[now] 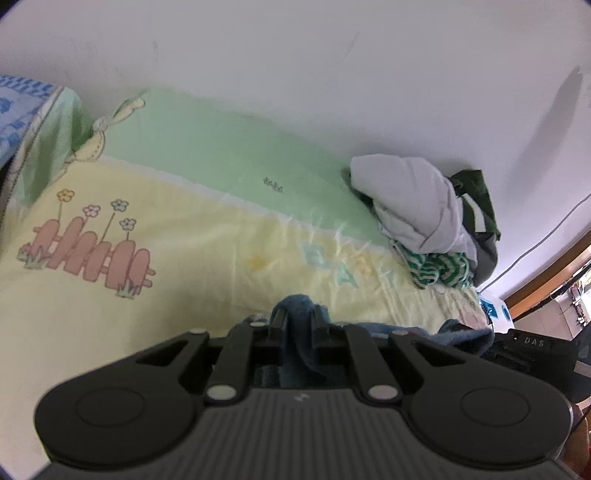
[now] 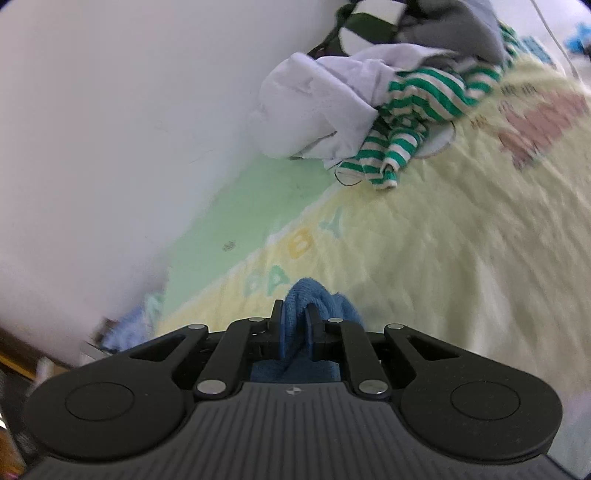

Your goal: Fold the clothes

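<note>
The setting is a home bedroom. A bed stands against a plain white wall (image 1: 295, 55) and is covered by a child's quilt (image 1: 166, 258) in yellow and green, printed with a pink fence, flowers, a rabbit and the word "BABY". A heap of unfolded clothes (image 2: 351, 99) lies on it by the wall, and a blue-patterned pillow (image 1: 18, 110) sits at one end.

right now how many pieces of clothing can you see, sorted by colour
blue, pinched in the grippers: 1, the blue cloth
white: 1, the white garment
green and white striped: 1, the striped top
dark green: 1, the dark green garment
grey: 1, the grey garment
total: 5, though the pile may hide more
</note>
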A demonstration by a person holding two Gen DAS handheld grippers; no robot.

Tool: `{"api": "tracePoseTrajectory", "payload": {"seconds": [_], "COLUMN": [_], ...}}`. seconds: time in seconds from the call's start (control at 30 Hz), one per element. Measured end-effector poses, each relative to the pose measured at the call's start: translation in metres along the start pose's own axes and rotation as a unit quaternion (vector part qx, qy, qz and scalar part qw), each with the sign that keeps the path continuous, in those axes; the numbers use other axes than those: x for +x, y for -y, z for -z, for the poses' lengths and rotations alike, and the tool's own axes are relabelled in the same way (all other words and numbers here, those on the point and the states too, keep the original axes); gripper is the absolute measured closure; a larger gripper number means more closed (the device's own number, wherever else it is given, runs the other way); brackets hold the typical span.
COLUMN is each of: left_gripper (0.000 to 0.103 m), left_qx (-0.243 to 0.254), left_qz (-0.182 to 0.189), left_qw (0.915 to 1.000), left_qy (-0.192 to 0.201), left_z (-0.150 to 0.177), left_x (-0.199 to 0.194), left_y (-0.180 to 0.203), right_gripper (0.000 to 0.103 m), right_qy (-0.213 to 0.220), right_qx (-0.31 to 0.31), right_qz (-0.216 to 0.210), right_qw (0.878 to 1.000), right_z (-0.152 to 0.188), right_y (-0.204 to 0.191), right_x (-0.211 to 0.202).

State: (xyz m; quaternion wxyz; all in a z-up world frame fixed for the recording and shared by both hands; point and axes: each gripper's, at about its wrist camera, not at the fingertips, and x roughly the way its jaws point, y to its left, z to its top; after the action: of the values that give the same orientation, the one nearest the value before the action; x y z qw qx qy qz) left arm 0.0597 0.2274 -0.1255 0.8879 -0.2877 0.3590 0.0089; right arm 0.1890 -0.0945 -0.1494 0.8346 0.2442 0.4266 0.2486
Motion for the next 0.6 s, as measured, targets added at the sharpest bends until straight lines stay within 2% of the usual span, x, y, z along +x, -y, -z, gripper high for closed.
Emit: {"api": "tracePoseTrajectory", "payload": {"seconds": [0.07, 0.17, 0.27, 0.33, 0.37, 0.47, 0.53, 0.6], "left_gripper": [0.093, 0.091, 0.088, 0.087, 0.086, 0.083, 0.074, 0.071], "left_qx": [0.001, -0.006, -0.023, -0.031, -0.035, -0.034, -0.023, -0.017], "left_qz": [0.001, 0.01, 0.02, 0.024, 0.026, 0.022, 0.008, 0.0], "left_qw": [1.0, 0.9999, 0.9994, 0.9991, 0.999, 0.9991, 0.9997, 0.9998], "left_qy": [-0.006, -0.01, -0.013, -0.013, -0.013, -0.011, -0.009, -0.009], "left_z": [-0.002, -0.003, -0.004, -0.002, -0.002, -0.002, -0.003, -0.005], "left_x": [0.008, 0.011, 0.01, 0.009, 0.009, 0.01, 0.01, 0.011], "left_y": [-0.003, -0.007, -0.016, -0.02, -0.021, -0.021, -0.019, -0.019], "right_gripper": [0.088, 0.072, 0.058, 0.043, 0.039, 0.037, 0.034, 0.034], "right_qy": [-0.007, -0.02, 0.003, 0.023, 0.032, 0.047, 0.054, 0.039], "right_qx": [-0.056, -0.103, -0.109, -0.122, -0.129, -0.211, -0.273, -0.305], "right_qz": [0.015, 0.012, -0.027, -0.04, -0.045, -0.012, 0.022, 0.044], "right_qw": [0.998, 0.994, 0.994, 0.991, 0.99, 0.976, 0.96, 0.951], "right_z": [0.002, 0.002, -0.004, -0.004, -0.003, 0.01, 0.022, 0.028], "right_y": [-0.01, -0.019, -0.018, -0.015, -0.014, -0.022, -0.029, -0.031], "right_x": [0.013, 0.017, -0.008, -0.031, -0.042, -0.06, -0.064, -0.053]}}
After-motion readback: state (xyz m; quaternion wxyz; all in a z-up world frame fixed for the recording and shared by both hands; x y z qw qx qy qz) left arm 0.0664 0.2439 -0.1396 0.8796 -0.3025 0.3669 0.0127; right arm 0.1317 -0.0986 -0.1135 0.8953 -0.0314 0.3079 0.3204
